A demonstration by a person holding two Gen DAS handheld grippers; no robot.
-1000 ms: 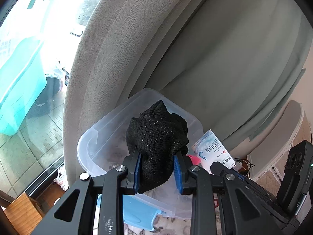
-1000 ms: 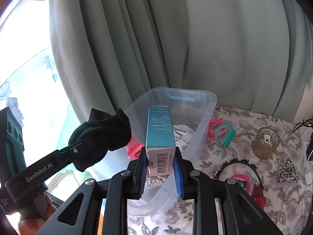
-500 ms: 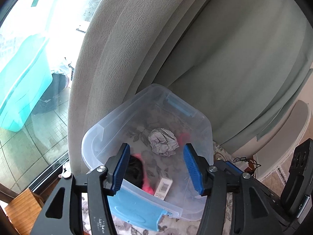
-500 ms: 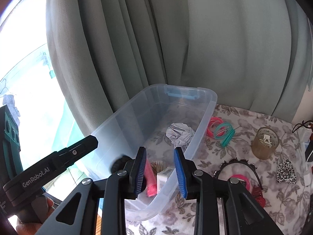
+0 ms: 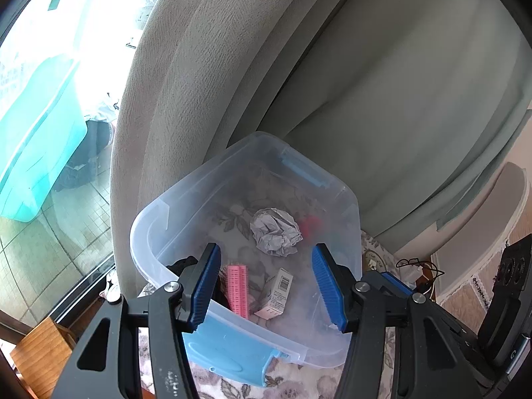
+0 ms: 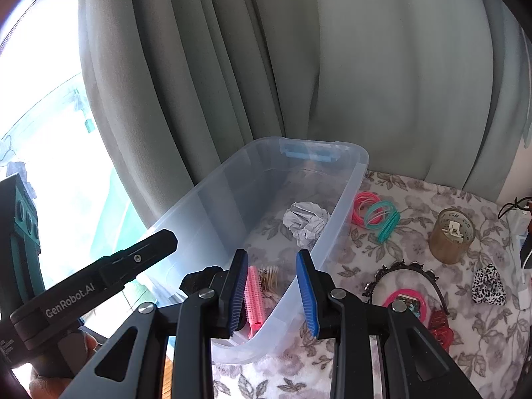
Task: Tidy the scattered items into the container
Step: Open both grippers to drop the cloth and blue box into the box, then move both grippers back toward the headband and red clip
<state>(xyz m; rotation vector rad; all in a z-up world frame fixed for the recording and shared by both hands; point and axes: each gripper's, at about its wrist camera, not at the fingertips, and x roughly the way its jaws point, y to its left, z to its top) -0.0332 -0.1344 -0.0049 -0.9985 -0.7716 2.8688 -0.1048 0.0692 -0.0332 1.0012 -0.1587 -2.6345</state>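
**Both tools released above the clear plastic storage bin**

The left tool point(image 5: 266, 286) is seen released, its blue pads spread wide with nothing clamped between them; its jaws have just been opening. The right tool point(image 6: 272, 294) is likewise released, jaws having just been opening, pads apart and gripping nothing.

The clear plastic storage bin with blue latches point(image 5: 186, 186) is placed on the floral-patterned worktop point(image 6: 382, 266), directly beneath and ahead of both tools. From the left tool, a crumpled grey paper ball point(image 5: 276, 231) is found at 12 o'clock, inside the bin. A pink ribbed hair roller point(image 5: 237, 287) and a small white carton with a barcode point(image 5: 277, 291) lie in the bin between the pads, and a black knitted cloth point(image 5: 183, 266) is tucked at 9 o'clock behind the left pad.

From the right tool, pink and teal coiled hair ties point(image 6: 375, 214) are seen outside the bin at 1 o'clock, on the worktop.
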